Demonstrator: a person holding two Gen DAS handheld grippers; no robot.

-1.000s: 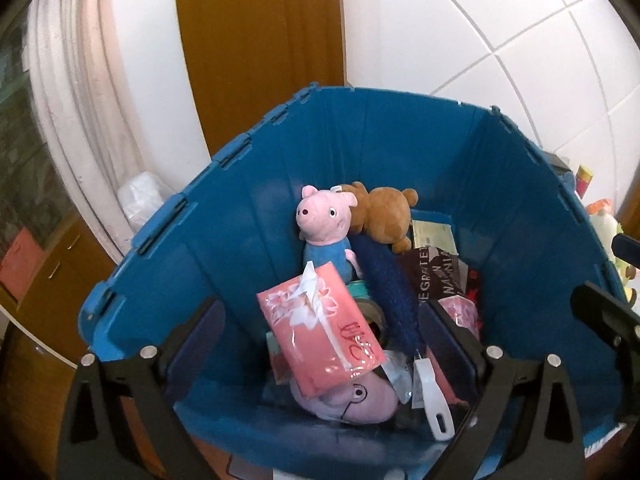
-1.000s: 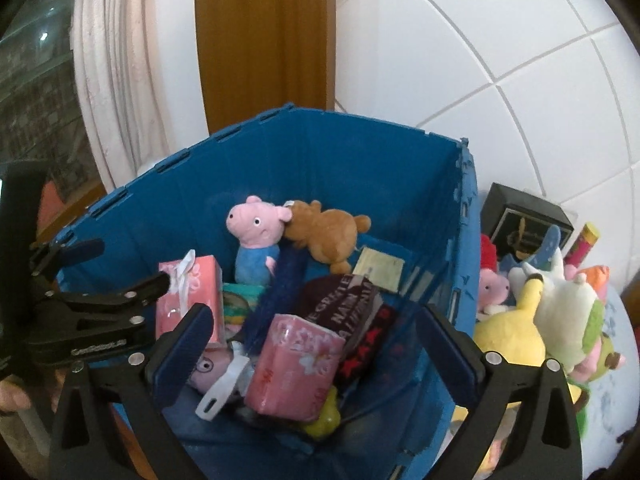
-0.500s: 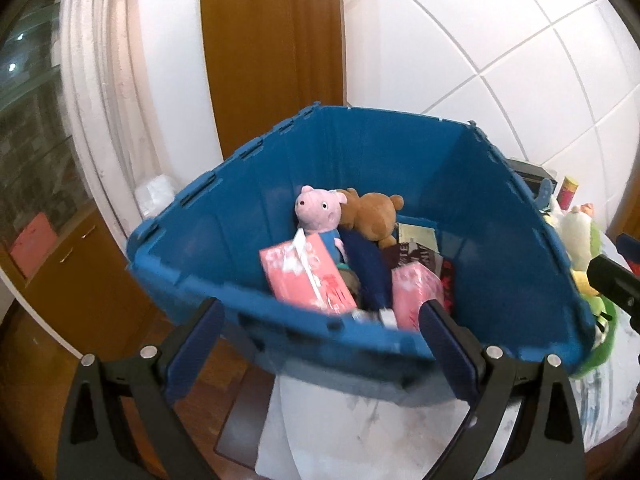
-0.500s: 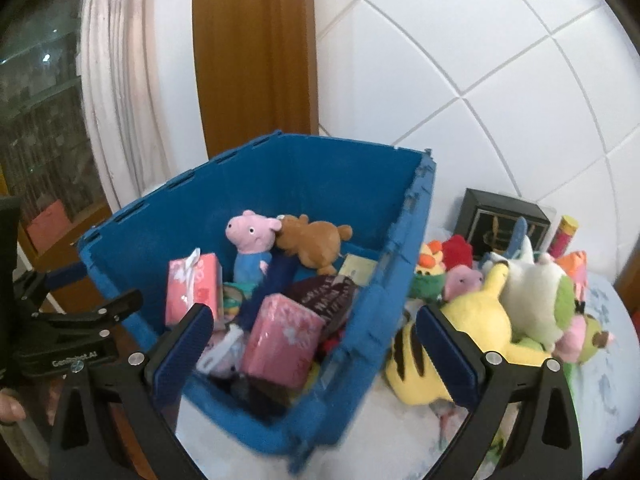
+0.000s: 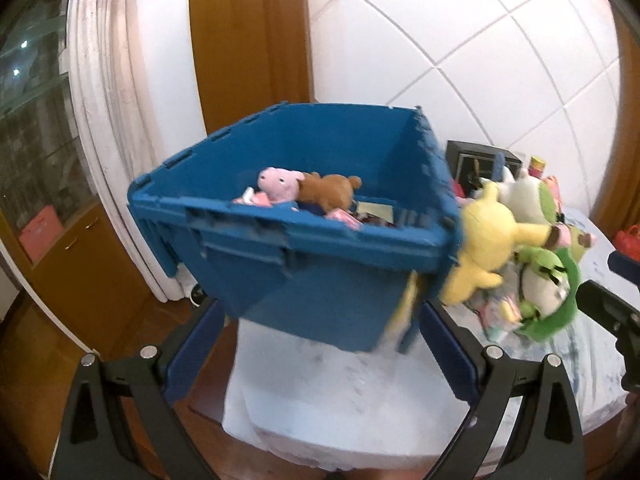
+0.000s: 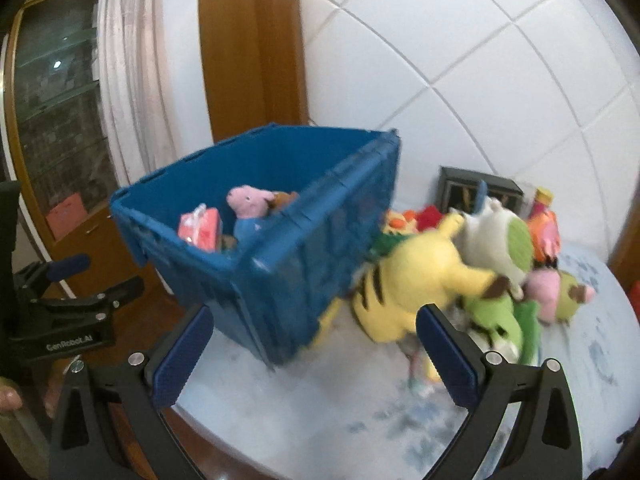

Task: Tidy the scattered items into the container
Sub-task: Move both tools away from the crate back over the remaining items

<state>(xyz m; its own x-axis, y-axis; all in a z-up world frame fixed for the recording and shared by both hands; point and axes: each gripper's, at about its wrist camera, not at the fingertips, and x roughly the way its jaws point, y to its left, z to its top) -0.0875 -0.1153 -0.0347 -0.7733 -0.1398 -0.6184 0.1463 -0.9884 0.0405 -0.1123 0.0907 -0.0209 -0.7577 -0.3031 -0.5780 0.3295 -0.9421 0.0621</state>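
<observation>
Part-filled blue crate (image 5: 304, 272) beside heaped plush toys (image 6: 460, 276) on table.

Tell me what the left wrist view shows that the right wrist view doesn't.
Only the left wrist view shows the brown bear clearly, plus a red thing at the far right edge. Only the right wrist view shows the pink tissue pack clearly and the yellow plush's black stripes. Both show the blue crate, the pink pig plush and the plush pile outside it.
</observation>
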